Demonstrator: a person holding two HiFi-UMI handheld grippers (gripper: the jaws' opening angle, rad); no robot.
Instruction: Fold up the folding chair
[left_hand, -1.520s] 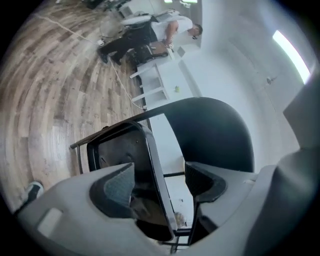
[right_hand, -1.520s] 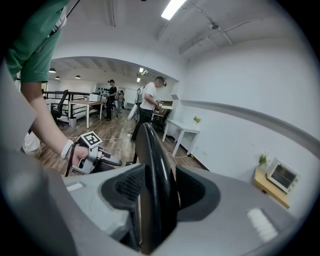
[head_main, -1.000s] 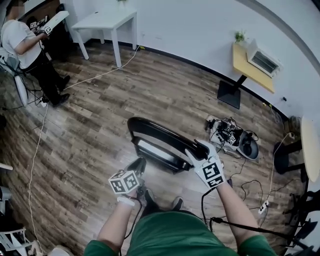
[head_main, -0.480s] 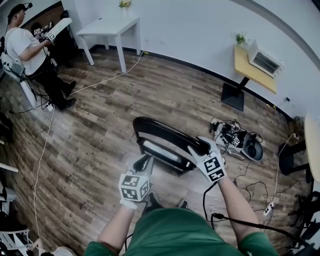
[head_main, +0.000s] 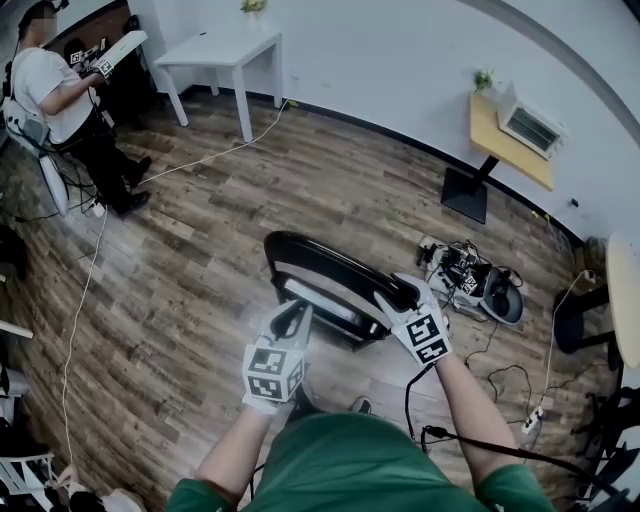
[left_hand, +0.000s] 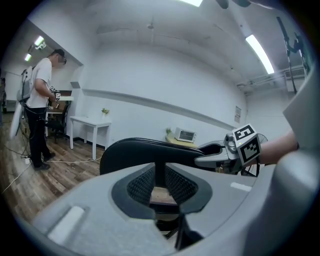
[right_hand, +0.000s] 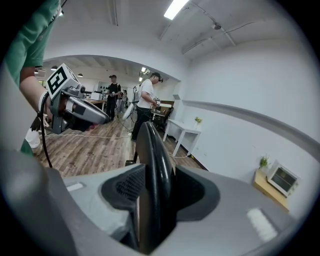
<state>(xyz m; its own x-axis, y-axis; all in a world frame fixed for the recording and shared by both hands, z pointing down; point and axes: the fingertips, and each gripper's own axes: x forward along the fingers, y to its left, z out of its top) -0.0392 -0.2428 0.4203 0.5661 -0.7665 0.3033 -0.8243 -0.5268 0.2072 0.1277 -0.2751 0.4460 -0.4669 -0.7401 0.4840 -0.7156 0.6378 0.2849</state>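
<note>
The black folding chair stands on the wood floor in front of me, its curved backrest on the far side. My left gripper is shut on the thin front edge of the seat, held up off the floor at a tilt. My right gripper is shut on the right end of the backrest's top rail. The rail runs upright between the jaws in the right gripper view, where the left gripper shows at the left. The chair's legs are hidden under the seat and my arms.
A tangle of cables and gear lies on the floor just right of the chair. A person stands at the far left near a white table. A yellow desk stands by the far wall. A white cable crosses the floor.
My left gripper has risen and rolled, bringing the seat's front edge up toward the backrest. The right gripper has kept its hold in the same place.
</note>
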